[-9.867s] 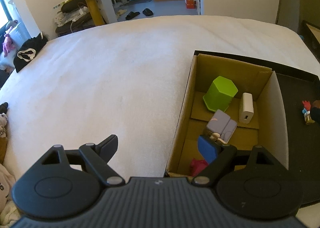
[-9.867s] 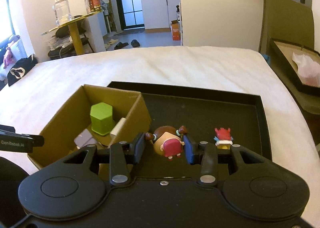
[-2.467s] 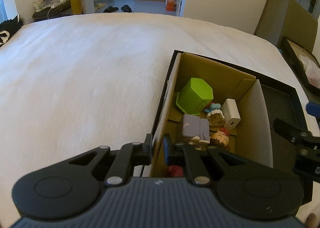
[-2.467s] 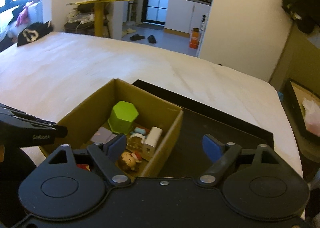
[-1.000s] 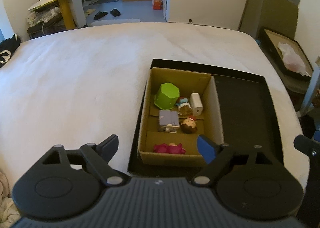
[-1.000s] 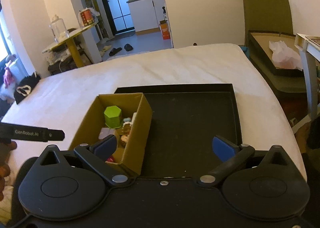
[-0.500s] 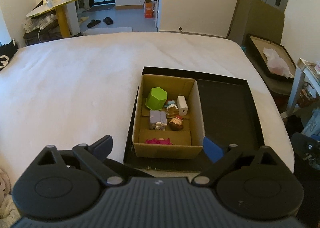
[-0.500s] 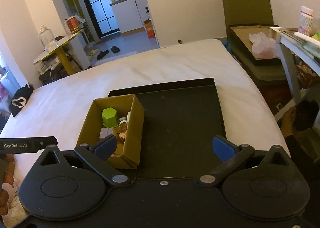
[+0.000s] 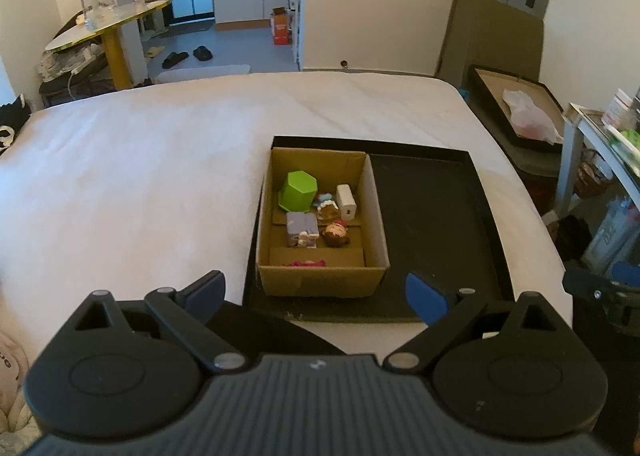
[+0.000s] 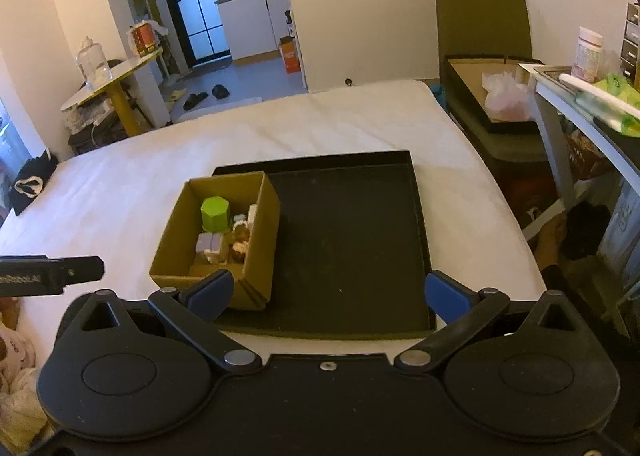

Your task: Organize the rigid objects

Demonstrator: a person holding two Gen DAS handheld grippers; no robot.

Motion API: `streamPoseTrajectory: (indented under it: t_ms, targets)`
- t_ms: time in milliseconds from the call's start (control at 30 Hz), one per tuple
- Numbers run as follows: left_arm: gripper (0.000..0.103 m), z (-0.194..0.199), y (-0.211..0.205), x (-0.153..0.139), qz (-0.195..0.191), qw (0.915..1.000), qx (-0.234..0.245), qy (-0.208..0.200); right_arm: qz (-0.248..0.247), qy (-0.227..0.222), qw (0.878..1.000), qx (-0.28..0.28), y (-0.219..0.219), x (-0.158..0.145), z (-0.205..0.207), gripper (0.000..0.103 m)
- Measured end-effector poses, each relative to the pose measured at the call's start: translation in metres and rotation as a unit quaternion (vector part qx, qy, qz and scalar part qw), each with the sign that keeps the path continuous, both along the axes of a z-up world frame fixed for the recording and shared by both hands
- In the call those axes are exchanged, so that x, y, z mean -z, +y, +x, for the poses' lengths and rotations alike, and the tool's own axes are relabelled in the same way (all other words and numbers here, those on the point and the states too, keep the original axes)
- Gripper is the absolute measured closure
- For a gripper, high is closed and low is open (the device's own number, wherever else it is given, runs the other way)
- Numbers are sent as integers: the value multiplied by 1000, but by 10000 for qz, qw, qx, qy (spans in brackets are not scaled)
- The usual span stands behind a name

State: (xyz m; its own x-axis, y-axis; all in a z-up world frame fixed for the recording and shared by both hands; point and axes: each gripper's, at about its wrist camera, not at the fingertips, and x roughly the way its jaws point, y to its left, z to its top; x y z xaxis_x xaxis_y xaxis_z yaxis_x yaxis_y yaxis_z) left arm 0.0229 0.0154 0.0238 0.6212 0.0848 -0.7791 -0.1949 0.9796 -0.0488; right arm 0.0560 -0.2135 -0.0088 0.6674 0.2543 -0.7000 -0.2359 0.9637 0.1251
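A cardboard box (image 9: 320,282) (image 10: 256,256) stands in the left part of a black tray (image 9: 432,224) (image 10: 352,236) on a white bed. Inside lie a green hexagonal block (image 9: 299,191) (image 10: 215,212), a white charger (image 9: 346,201), a grey-purple cube (image 9: 302,227) (image 10: 210,244), small figurines (image 9: 335,233) and a pink item (image 9: 306,263). My left gripper (image 9: 316,294) is open and empty, held back from the box's near side. My right gripper (image 10: 328,292) is open and empty, near the tray's front edge.
The white bed (image 9: 140,176) spreads left and behind the tray. A yellow-legged round table (image 9: 112,28) stands at the far left. A second tray with a plastic bag (image 10: 500,96) and a shelf (image 10: 580,96) stand off the bed's right side.
Both grippers have drawn back and up from the box, so the box and tray look smaller. Earlier the left gripper, shut on the box wall, opened; the figurines now lie inside the box.
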Motion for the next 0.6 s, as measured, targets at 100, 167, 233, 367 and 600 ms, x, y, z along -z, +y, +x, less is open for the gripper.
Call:
streamPoseTrajectory:
  t_ms: [100, 167, 233, 367, 600]
  targets:
    - [7, -3, -2, 2, 39, 10000, 57, 25, -11, -2, 10000, 41, -4, 0, 0, 0]
    - [7, -5, -3, 3, 16, 10000, 77, 21, 18, -3, 10000, 59, -7, -1, -1, 0]
    - [7, -7, -4, 3, -18, 10000, 89, 13, 5, -61, 10000, 67, -7, -3, -2, 0]
    - [7, -9, -4, 3, 22, 10000, 54, 73, -13, -79, 10000, 42, -5, -5, -5, 0]
    - [7, -11, -6, 3, 93, 9999, 71, 108, -25, -80, 10000, -1, -4, -4, -7, 0]
